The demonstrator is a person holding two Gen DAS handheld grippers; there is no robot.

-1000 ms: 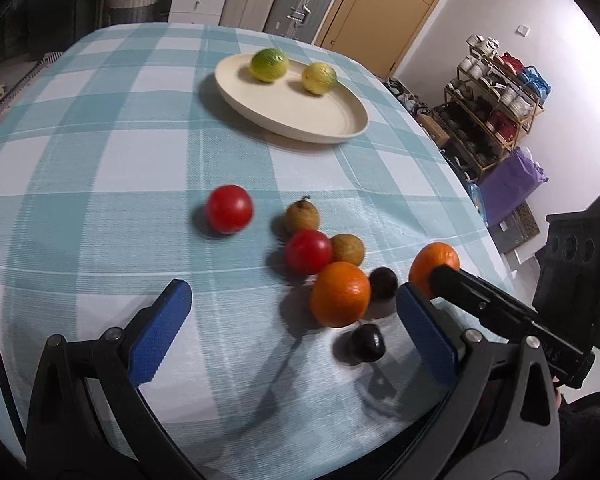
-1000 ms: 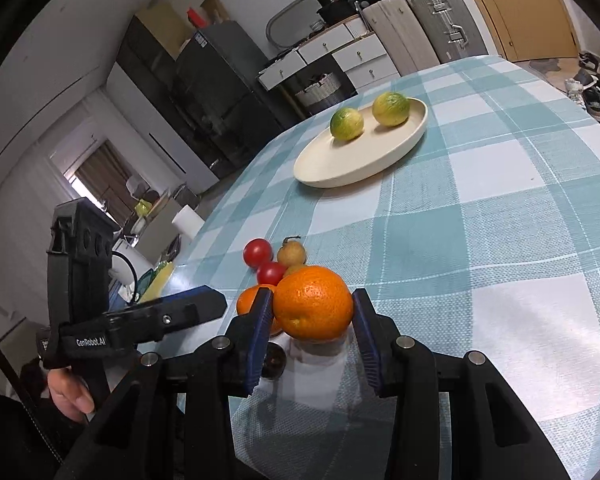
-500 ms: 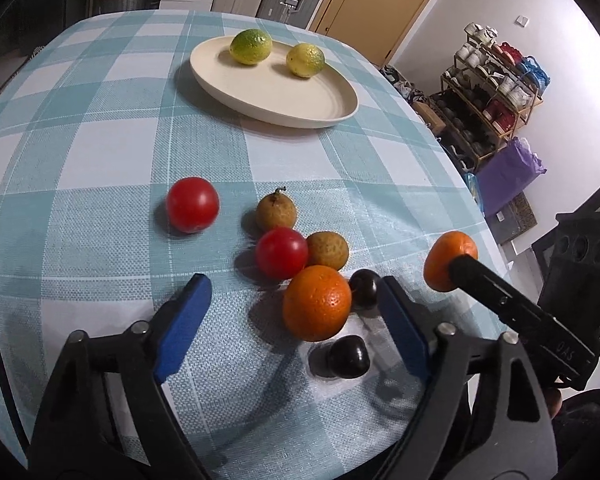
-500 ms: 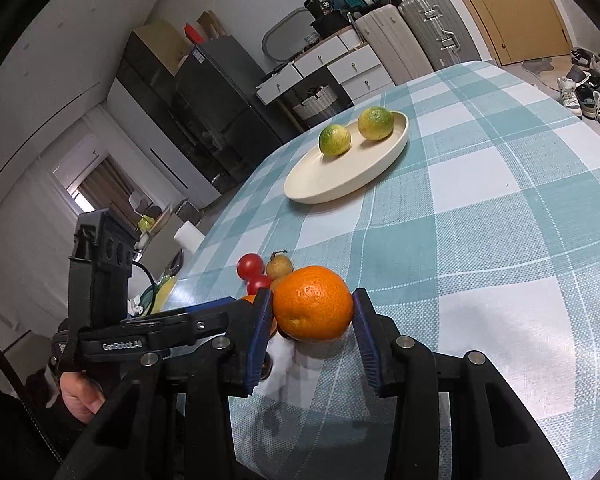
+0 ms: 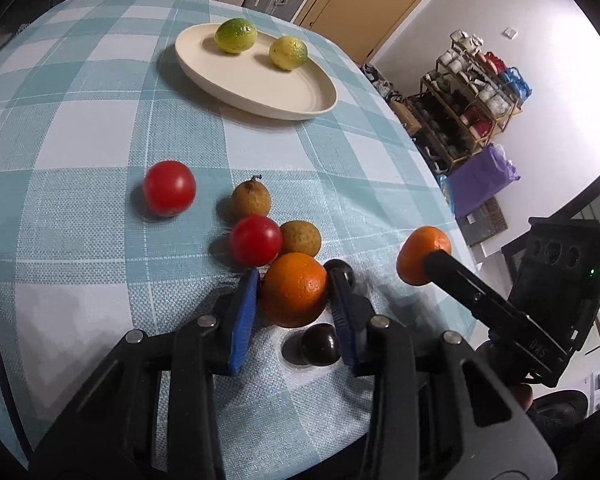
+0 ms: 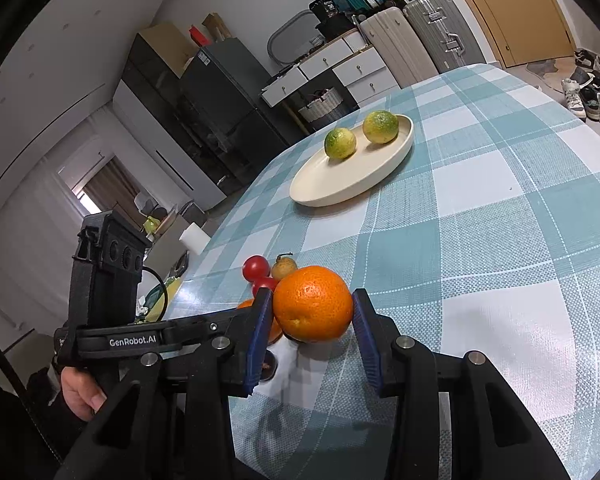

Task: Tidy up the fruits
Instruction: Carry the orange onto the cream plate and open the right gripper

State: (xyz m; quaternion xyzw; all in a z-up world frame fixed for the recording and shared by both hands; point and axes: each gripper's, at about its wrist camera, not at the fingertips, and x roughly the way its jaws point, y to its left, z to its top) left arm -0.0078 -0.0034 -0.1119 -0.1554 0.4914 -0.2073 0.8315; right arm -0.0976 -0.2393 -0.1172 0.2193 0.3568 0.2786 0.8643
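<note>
Both grippers are squeezed onto round oranges with bumpy skin. Left gripper (image 5: 294,304) pinches one orange (image 5: 294,290) low on the tabletop (image 5: 80,288), among two shiny red tomatoes (image 5: 169,188), two brown fruits (image 5: 251,200) and two dark little fruits (image 5: 320,346). Right gripper (image 6: 312,338) holds the other orange (image 6: 313,309) up above the checked blue and white cloth. White letters on the left tool read "GenRobot.AI". A smooth cream plate (image 6: 352,176) carries two green-yellow limes (image 6: 380,126).
</note>
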